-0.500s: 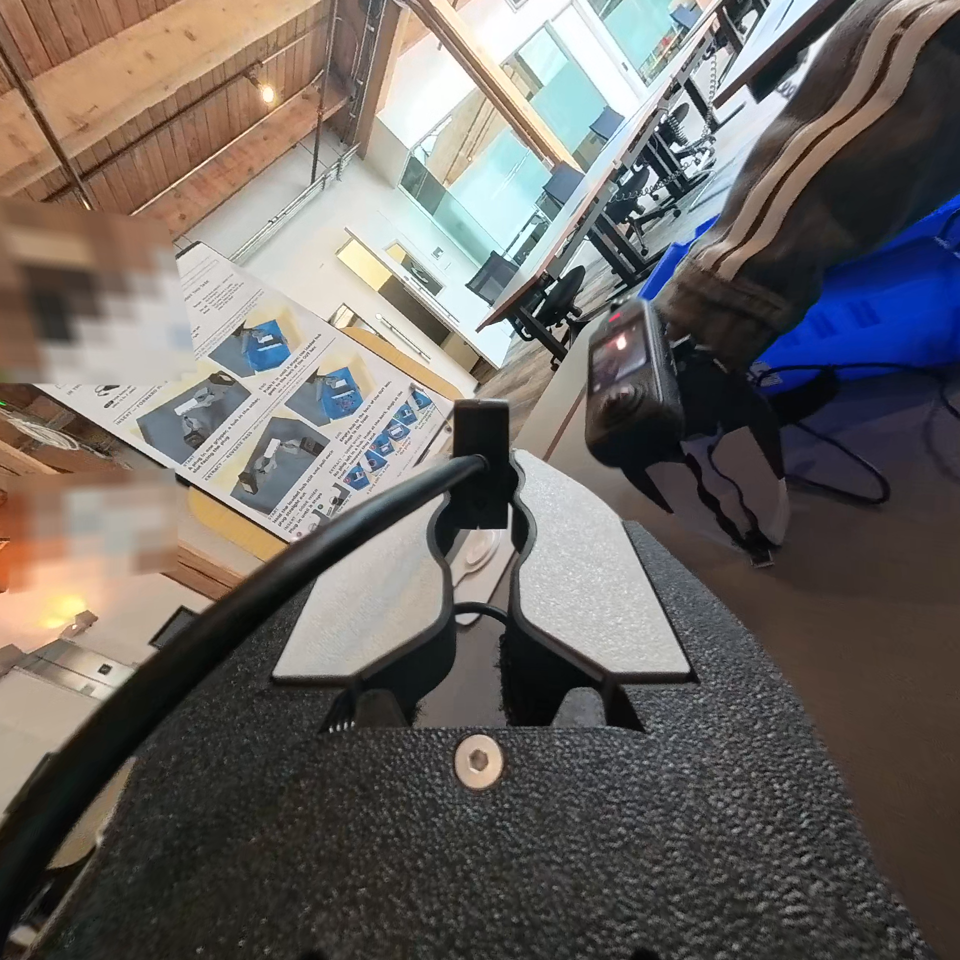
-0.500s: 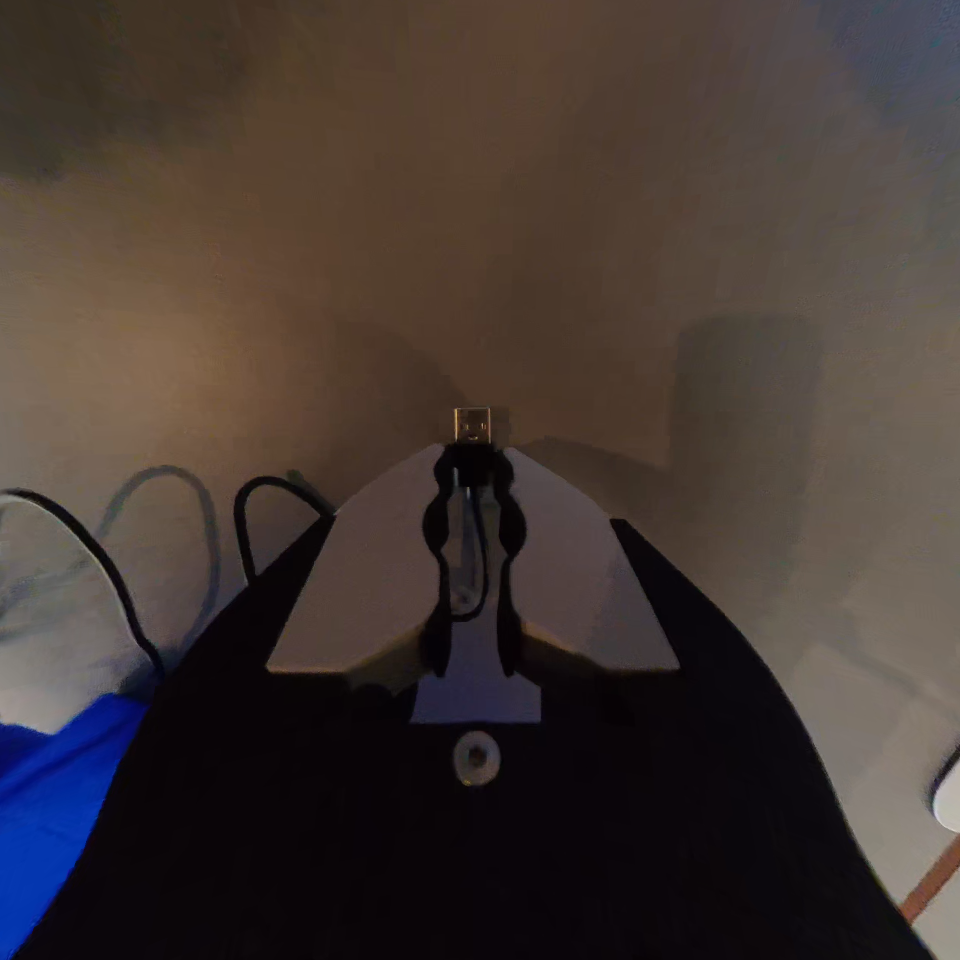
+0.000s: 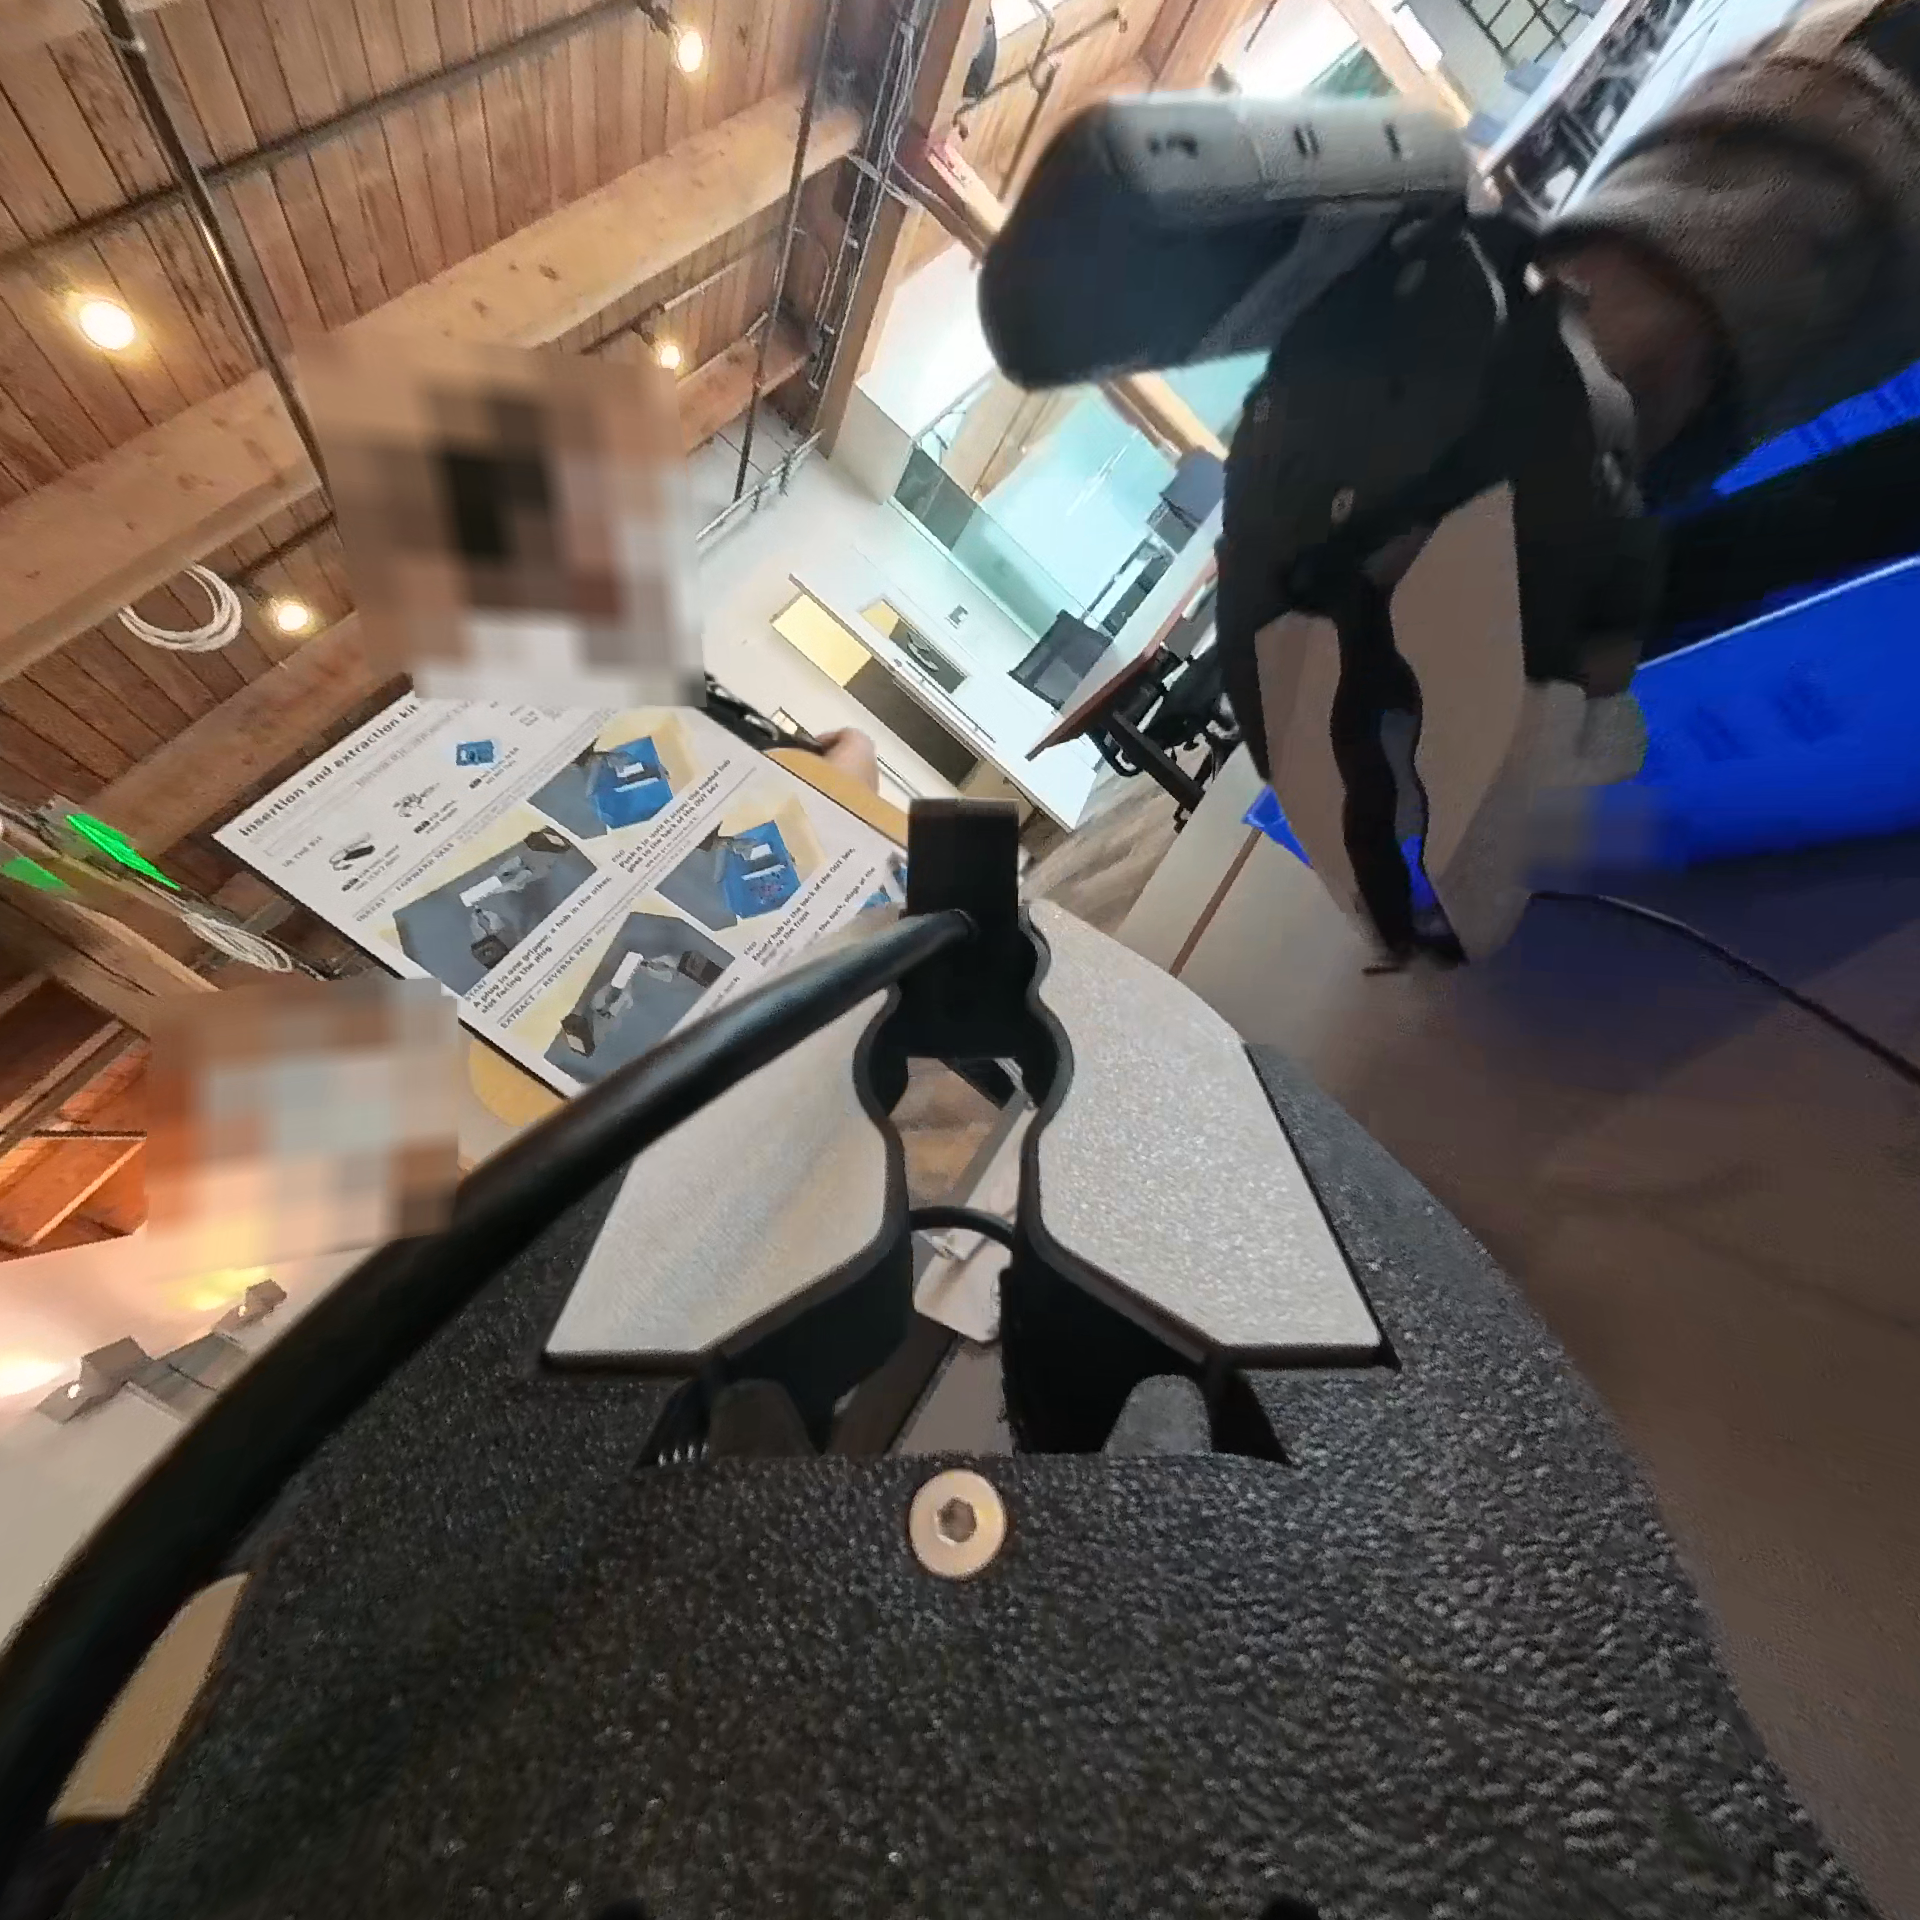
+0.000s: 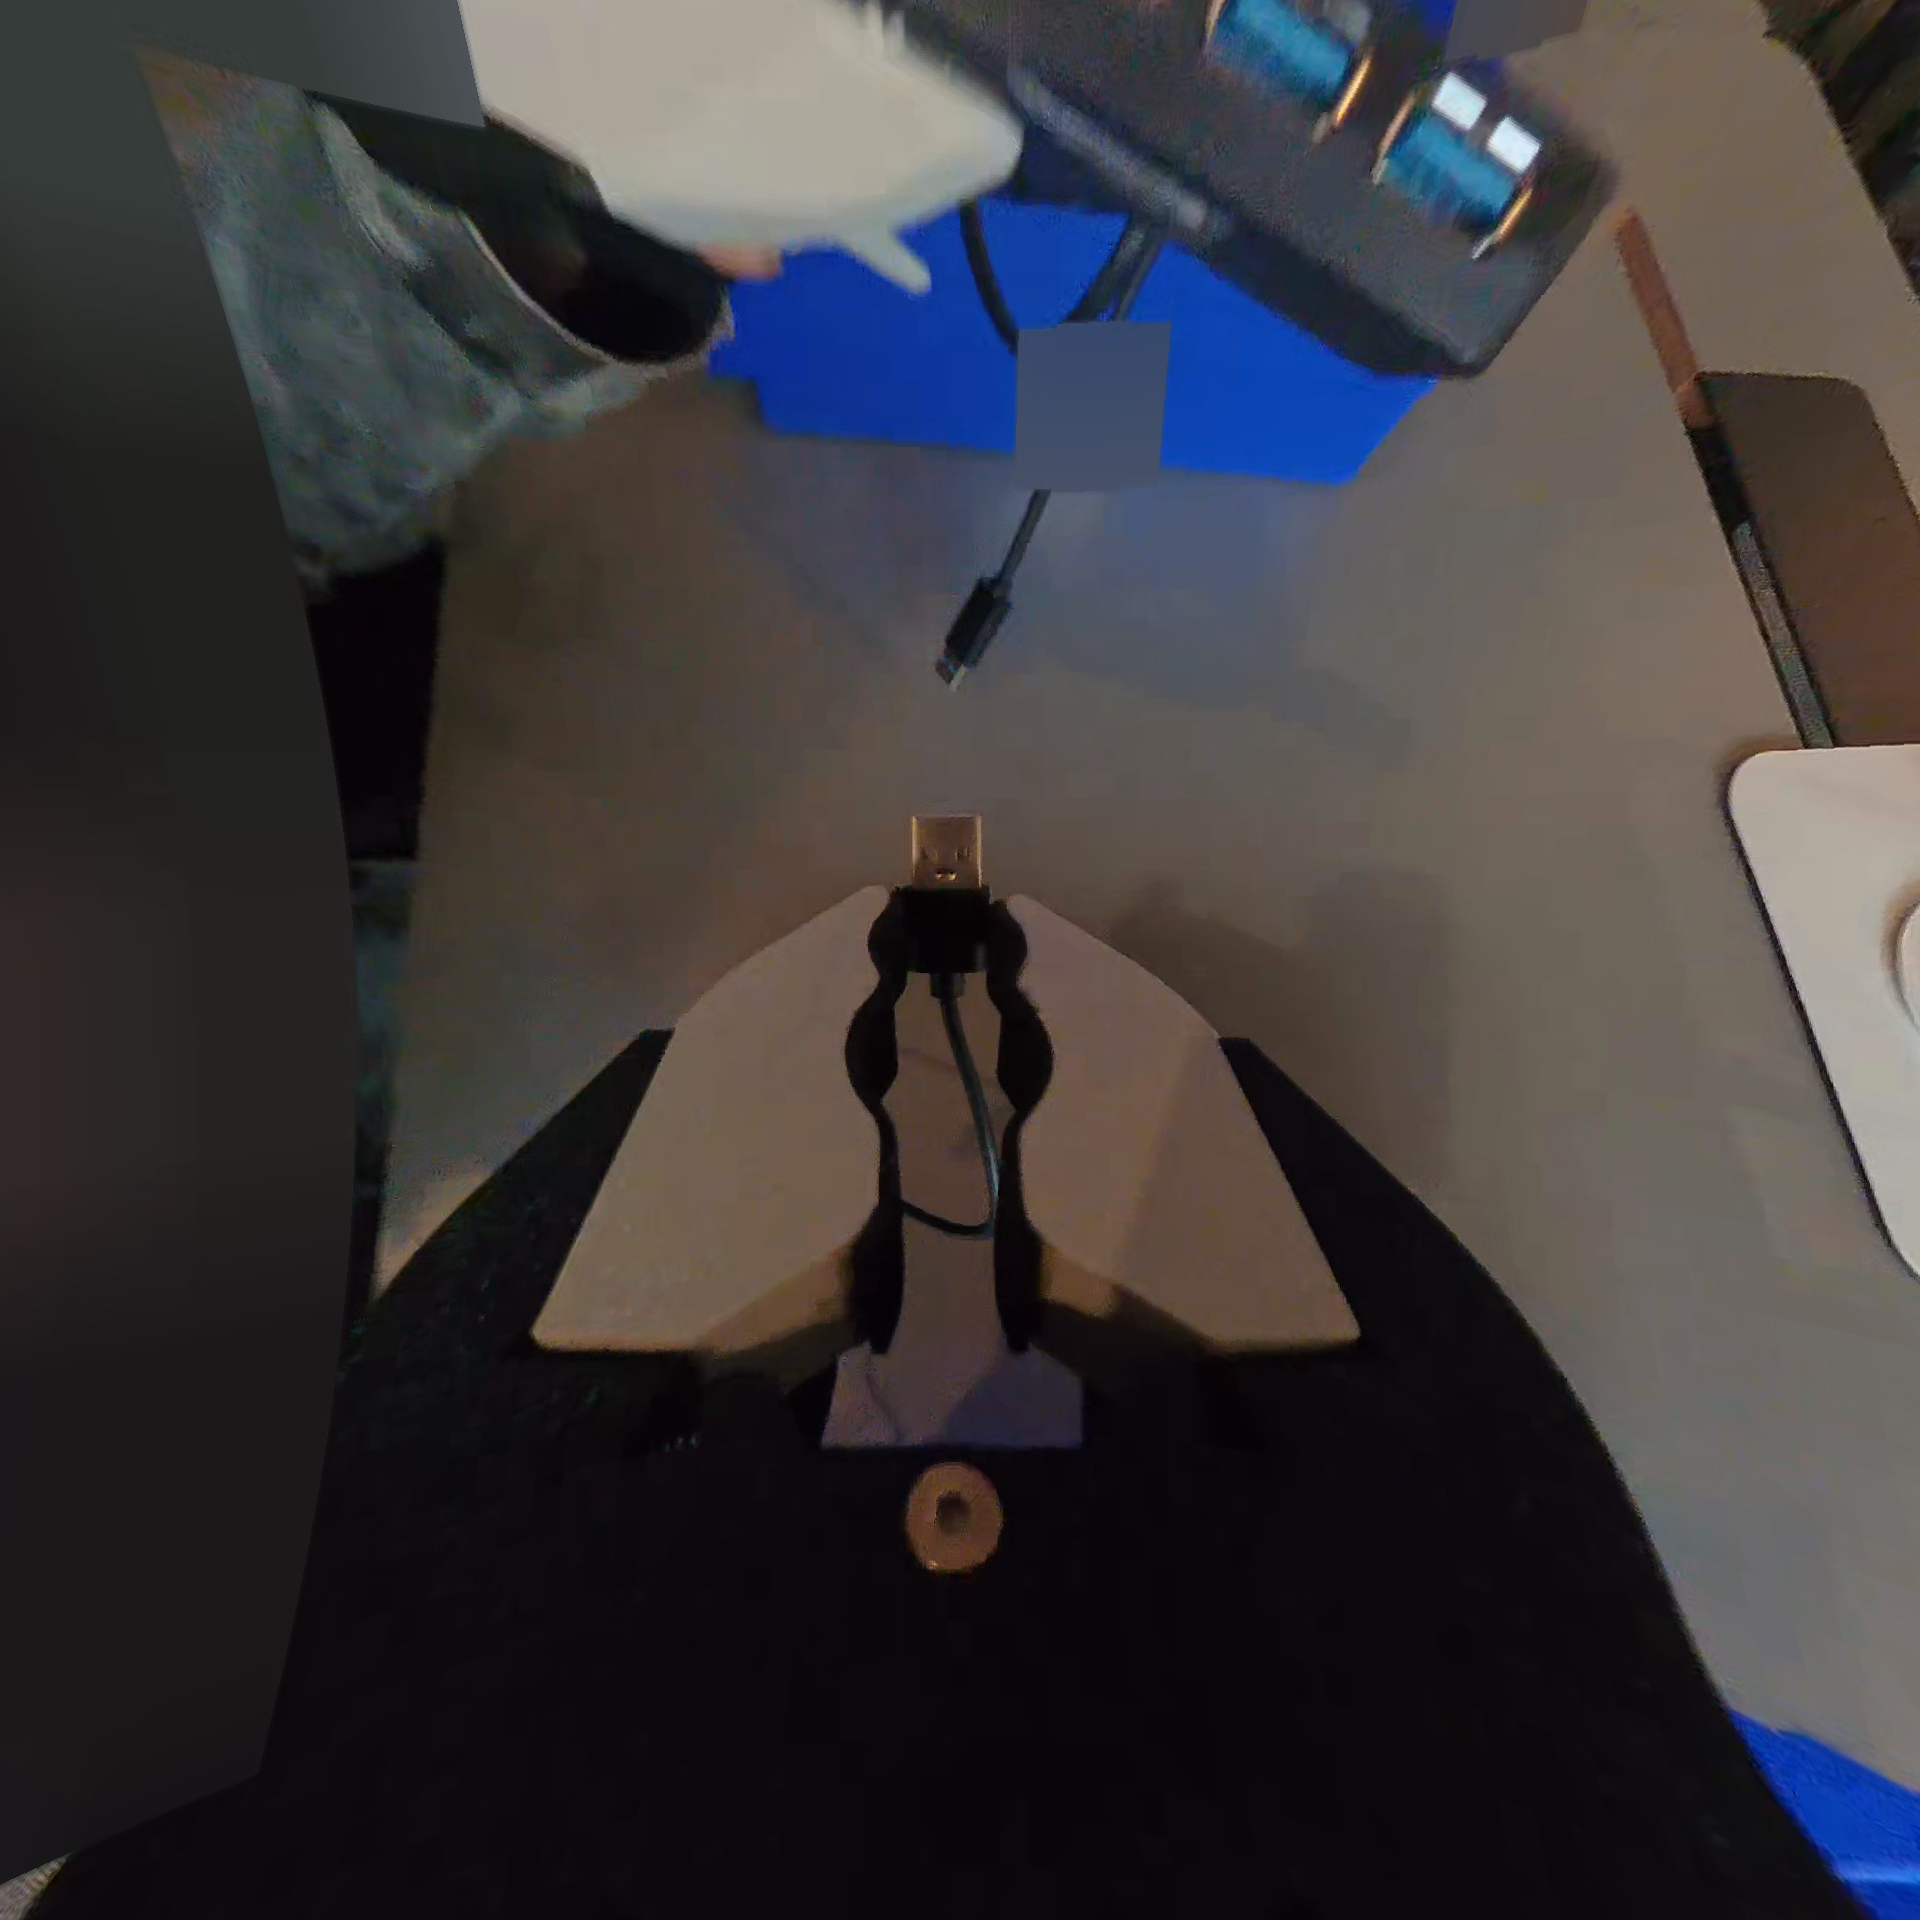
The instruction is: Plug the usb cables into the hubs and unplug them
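Gripping a USB plug (image 4: 945, 854) in the right hand-held gripper (image 4: 943, 914), above the worktop (image 4: 1351, 831); hub (image 3: 961, 852) clamped in the left hand-held gripper (image 3: 964, 961), upper right. Insertion apparently not begun; unplugging still ahead.

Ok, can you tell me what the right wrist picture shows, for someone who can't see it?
The right gripper is shut on a USB plug, its metal end pointing forward over a grey table. Ahead, a black hub with blue ports is held up, blurred, before a blue bin, its cable end dangling.
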`<state>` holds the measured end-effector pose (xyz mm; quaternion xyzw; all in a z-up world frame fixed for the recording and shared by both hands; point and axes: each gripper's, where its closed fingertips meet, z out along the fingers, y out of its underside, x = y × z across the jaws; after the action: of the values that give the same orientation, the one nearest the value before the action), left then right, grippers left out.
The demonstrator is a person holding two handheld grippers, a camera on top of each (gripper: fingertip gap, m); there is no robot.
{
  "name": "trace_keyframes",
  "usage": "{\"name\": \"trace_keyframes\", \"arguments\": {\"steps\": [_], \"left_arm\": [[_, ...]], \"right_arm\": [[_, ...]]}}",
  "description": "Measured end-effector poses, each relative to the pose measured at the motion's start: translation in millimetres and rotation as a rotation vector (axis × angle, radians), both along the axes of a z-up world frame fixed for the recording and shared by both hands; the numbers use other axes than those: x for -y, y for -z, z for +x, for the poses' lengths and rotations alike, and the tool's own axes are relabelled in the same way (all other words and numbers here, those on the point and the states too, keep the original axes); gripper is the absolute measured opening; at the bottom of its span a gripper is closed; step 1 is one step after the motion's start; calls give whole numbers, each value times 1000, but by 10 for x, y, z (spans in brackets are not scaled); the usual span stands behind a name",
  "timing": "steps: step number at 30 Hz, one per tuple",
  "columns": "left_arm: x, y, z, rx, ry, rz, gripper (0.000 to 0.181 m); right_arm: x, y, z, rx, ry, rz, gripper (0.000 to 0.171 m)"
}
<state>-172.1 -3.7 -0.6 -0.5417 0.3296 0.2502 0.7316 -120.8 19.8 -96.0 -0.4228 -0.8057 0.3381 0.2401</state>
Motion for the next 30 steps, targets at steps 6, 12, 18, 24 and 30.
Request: {"name": "trace_keyframes", "arguments": {"steps": [6,12,18,24,30], "left_arm": [[11,-27,70,-21,16,38,17],[18,-39,133,-63,6,52,17],[59,-89,205,-114,-2,96,17],[18,-16,217,-237,-62,97,17],[-121,201,238,-409,-145,41,17]], "right_arm": [[234,-482,176,-134,-14,-152,14],[517,-870,372,-284,-120,-274,14],[615,-949,450,-297,-135,-272,14],[376,-731,343,-85,34,-215,14],[130,-479,285,179,106,-82,14]]}}
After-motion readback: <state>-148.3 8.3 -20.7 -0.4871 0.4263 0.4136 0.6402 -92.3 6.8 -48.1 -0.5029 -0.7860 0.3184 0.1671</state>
